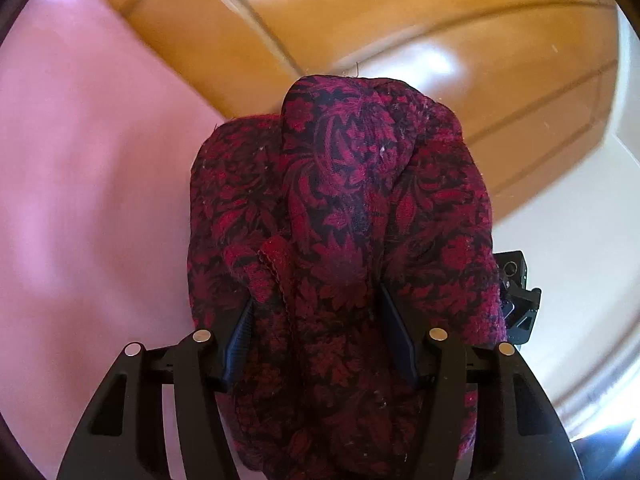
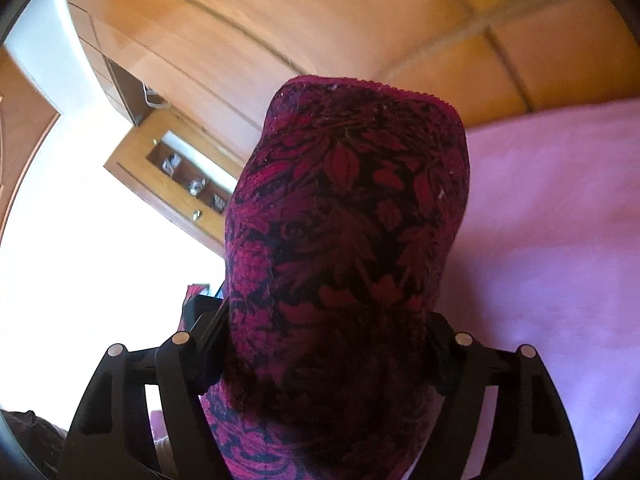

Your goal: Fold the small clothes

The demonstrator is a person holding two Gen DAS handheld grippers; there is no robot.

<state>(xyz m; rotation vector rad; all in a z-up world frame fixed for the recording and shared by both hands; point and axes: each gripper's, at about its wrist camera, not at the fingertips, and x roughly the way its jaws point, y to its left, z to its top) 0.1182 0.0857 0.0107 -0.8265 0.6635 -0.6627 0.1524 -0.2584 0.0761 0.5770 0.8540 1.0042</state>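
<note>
A dark crimson-and-black knitted garment with a leaf and flower pattern (image 1: pixel 344 208) fills the space between the jaws of both tools. In the left wrist view the left gripper (image 1: pixel 316 320) has the cloth bunched thickly between its two ribbed black pads (image 1: pixel 240 332), which press into the folds on either side; the jaws stand at a middling width because the wad of fabric keeps them apart. A hemmed edge curls up just inside the left-hand pad, and the bulk of the cloth rises ahead of the fingertips and spills back below them.

In the right wrist view the right gripper (image 2: pixel 328 344) likewise has the garment between its jaws, which are fairly wide and closed on a thick roll of it; a stitched hem runs across the top, well ahead of the fingertips. Both tools seem to hold the piece up off the pink bedsheet (image 2: pixel 560 220), probably to shake it out or find its edges before laying it flat for a fold. The sheet lies beyond and to the outer side of each pair of jaws, with glossy wooden panelling (image 1: pixel 360 32) further ahead.

No brand, label or legible writing shows anywhere on the cloth or the tools.
</note>
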